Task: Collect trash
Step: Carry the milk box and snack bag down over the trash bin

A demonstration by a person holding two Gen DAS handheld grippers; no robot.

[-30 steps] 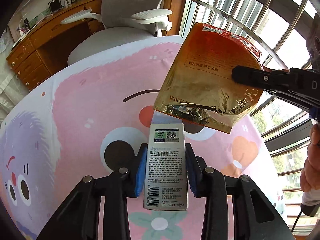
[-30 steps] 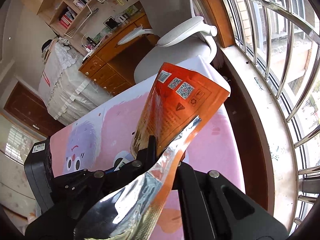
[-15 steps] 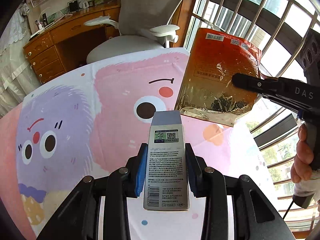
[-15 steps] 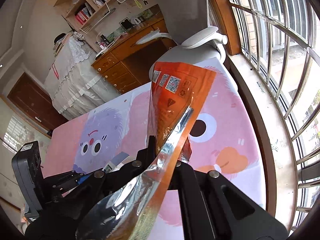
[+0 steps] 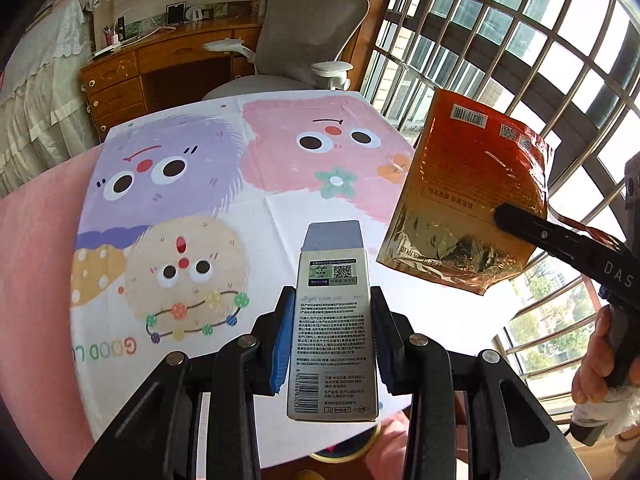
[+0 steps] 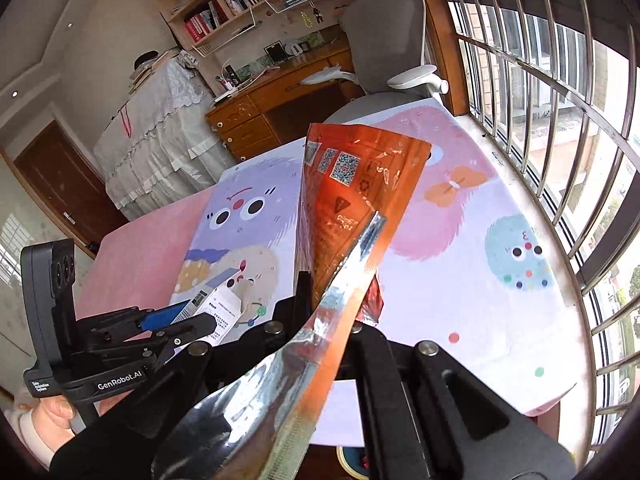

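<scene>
1. left wrist view: my left gripper is clamped on a slim silver carton, blue pads pressing both long sides; the carton lies lengthwise between the fingers, printed panel and barcode facing up, its grey end flap pointing away from me.
2. same view: my right gripper enters from the right, one black finger lying across an orange foil pouch; the pouch hangs in the air above the right edge of the table, barcode end uppermost, crinkled gold end lowest.
3. same view: a hand grips the right tool's handle at the right border.
4. right wrist view: the pouch stands up between my right fingers, pinched near its base; its torn silver-lined mouth curls toward the lens.
5. same view: the left gripper and its carton sit low left, near the pouch but apart.
6. both views: a cartoon-monster tablecloth covers the table beneath; a grey office chair and a wooden desk stand beyond it, barred windows to the right.
</scene>
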